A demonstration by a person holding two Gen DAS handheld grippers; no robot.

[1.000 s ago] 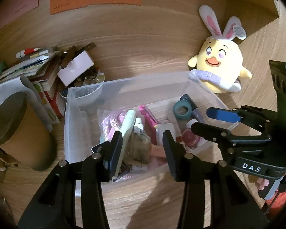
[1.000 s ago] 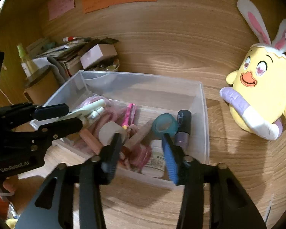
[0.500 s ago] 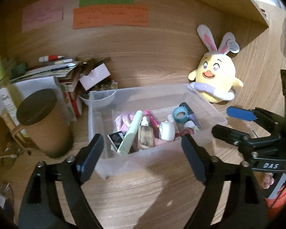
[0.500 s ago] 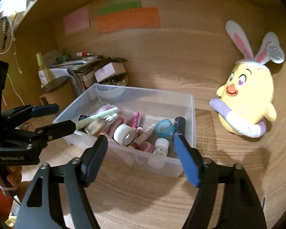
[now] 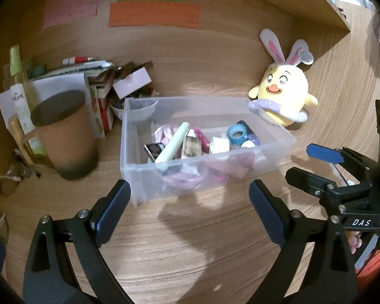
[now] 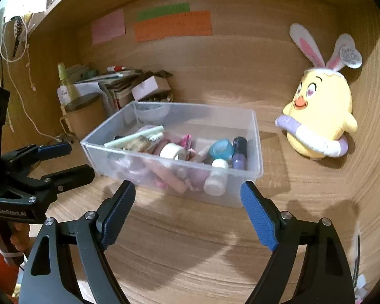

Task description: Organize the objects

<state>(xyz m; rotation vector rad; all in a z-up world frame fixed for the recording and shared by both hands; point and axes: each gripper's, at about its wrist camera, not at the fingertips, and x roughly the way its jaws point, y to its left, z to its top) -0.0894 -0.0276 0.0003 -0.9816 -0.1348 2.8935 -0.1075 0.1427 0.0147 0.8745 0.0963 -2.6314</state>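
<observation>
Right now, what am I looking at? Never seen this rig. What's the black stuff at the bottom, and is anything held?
No robot: a person holds a handheld two-finger gripper in each hand, each with a fisheye camera looking along its fingers. One picture is from the left gripper, one from the right gripper; each also shows the other at its edge. Both jaws are opening, nothing between them. On the wooden desk: a clear bin of small cosmetics and tape rolls, a brown mug, a yellow plush chick.
</observation>
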